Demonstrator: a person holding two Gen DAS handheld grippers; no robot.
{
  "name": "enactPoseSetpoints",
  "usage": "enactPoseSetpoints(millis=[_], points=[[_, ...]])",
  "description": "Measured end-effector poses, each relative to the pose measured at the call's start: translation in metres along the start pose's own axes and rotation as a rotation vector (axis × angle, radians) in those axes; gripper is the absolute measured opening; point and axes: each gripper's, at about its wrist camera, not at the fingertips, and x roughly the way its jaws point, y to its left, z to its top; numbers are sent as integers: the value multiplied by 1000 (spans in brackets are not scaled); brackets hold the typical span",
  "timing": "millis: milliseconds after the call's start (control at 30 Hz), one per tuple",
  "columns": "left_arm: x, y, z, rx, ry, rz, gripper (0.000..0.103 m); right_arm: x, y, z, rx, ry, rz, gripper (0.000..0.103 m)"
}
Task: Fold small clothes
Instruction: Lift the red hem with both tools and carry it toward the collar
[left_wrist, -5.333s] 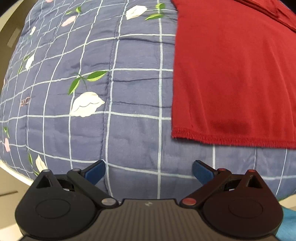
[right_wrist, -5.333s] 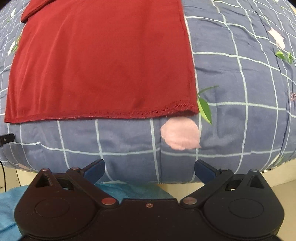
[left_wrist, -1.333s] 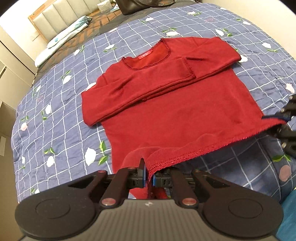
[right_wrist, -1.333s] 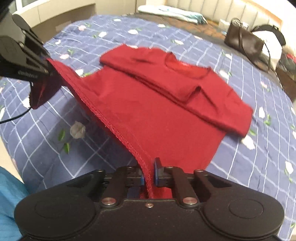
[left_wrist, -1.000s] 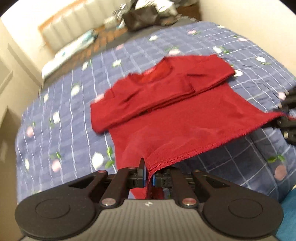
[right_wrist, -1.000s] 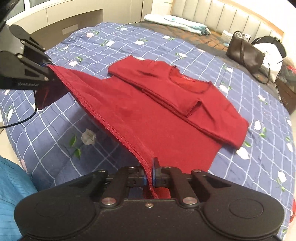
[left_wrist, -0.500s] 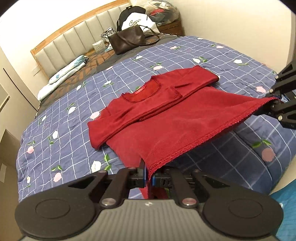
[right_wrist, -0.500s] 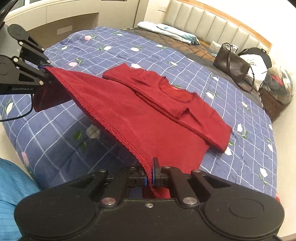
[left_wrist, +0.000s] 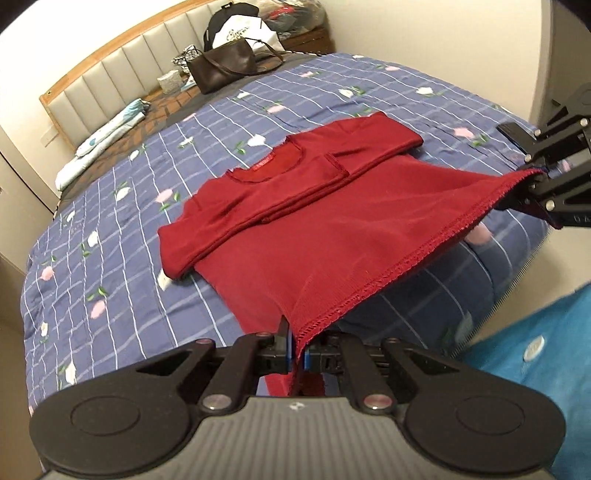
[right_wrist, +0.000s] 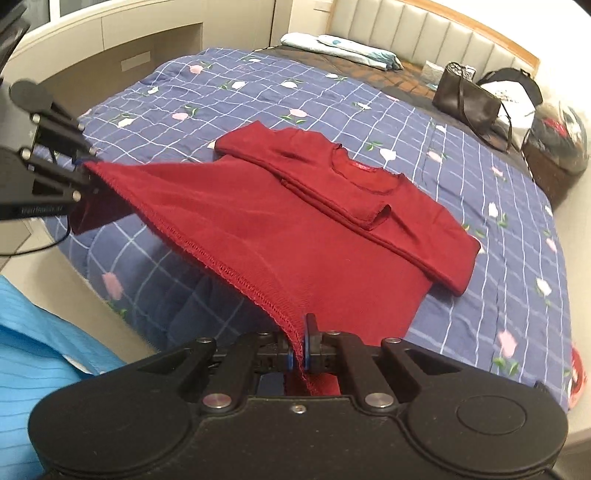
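My left tongs (left_wrist: 295, 354) are clamped on one bottom corner of the red top (left_wrist: 295, 221), at the lower middle of the left wrist view. My right tongs (right_wrist: 299, 356) pinch the other corner and also show at the right edge of that view (left_wrist: 532, 181). The hem (left_wrist: 406, 266) hangs taut between them, lifted off the blue checked quilt (left_wrist: 129, 258). The upper part, sleeves folded across the chest, lies flat on the bed in mid-frame. A brown handbag (left_wrist: 225, 70) sits near the headboard (left_wrist: 110, 81), at upper centre.
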Motion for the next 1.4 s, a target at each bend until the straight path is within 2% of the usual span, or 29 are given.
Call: enactPoseSetpoints(millis=[267,467,933,1400], points=[[-15,-9,-22,-28,8,-23,5,-14,11,-14,65,5,10,4],[-19,-8,-23,-31,1,-23,5,-17,12,-13,81,-3,1,4],[-14,-1,-14,-39,10,-27,5,-12,5,-5,117,1,8,4],[0,24,18,-102,18,-52,5,-1,-14,19,120,-10,13,4]])
